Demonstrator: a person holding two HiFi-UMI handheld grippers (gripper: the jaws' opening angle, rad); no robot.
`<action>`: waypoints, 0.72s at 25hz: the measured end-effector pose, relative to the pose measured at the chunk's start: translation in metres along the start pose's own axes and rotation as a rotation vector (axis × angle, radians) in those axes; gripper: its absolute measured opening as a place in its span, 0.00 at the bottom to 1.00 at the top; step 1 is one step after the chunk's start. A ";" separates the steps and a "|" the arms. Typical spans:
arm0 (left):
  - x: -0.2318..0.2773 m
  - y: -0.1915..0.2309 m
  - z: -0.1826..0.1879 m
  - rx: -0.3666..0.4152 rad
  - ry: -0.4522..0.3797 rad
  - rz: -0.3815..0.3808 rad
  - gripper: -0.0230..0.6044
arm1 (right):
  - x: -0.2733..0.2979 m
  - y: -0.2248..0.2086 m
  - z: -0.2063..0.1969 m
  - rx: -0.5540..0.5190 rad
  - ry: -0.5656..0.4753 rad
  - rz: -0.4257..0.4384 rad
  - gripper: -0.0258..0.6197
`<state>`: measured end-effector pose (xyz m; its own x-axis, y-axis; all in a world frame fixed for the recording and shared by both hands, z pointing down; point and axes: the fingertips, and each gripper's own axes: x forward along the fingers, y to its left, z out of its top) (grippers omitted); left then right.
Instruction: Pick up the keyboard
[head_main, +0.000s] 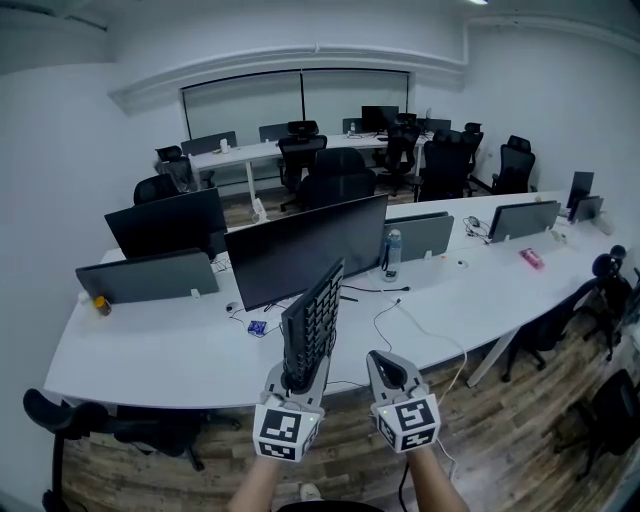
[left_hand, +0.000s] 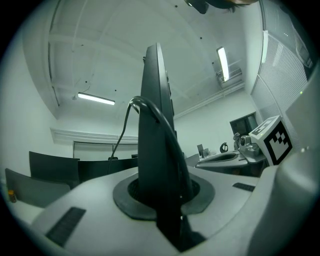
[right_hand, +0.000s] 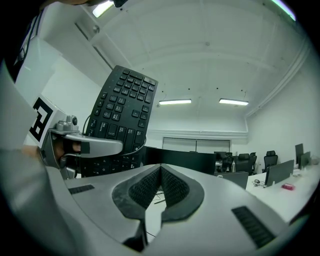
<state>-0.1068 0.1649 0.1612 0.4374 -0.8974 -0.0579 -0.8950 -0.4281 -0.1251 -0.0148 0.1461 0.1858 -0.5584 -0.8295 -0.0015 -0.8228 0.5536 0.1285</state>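
Black flat keyboard already up off long white bench, standing on end, centre of frame. Left gripper fingers clamped on its lower end. Right gripper fingers pinched together, empty, just beside. Pickup looks basically done.

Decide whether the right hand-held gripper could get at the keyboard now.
Probably yes: the keyboard stands upright in the left hand-held gripper, close beside the right hand-held gripper, with nothing between them; its shut jaws must open first.

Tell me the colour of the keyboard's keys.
Black; the keyboard shows best in the right gripper view.
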 end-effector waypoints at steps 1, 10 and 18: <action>-0.002 -0.002 0.000 0.003 -0.001 0.003 0.16 | -0.002 0.001 0.000 -0.001 -0.001 0.003 0.05; -0.018 -0.022 0.006 0.012 -0.014 0.024 0.16 | -0.024 0.005 -0.002 0.005 -0.003 0.025 0.05; -0.031 -0.032 0.010 0.013 -0.010 0.032 0.16 | -0.037 0.011 0.001 0.024 -0.014 0.044 0.05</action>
<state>-0.0910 0.2071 0.1570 0.4093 -0.9095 -0.0725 -0.9075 -0.3975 -0.1359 -0.0033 0.1826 0.1861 -0.5958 -0.8030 -0.0105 -0.7993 0.5917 0.1046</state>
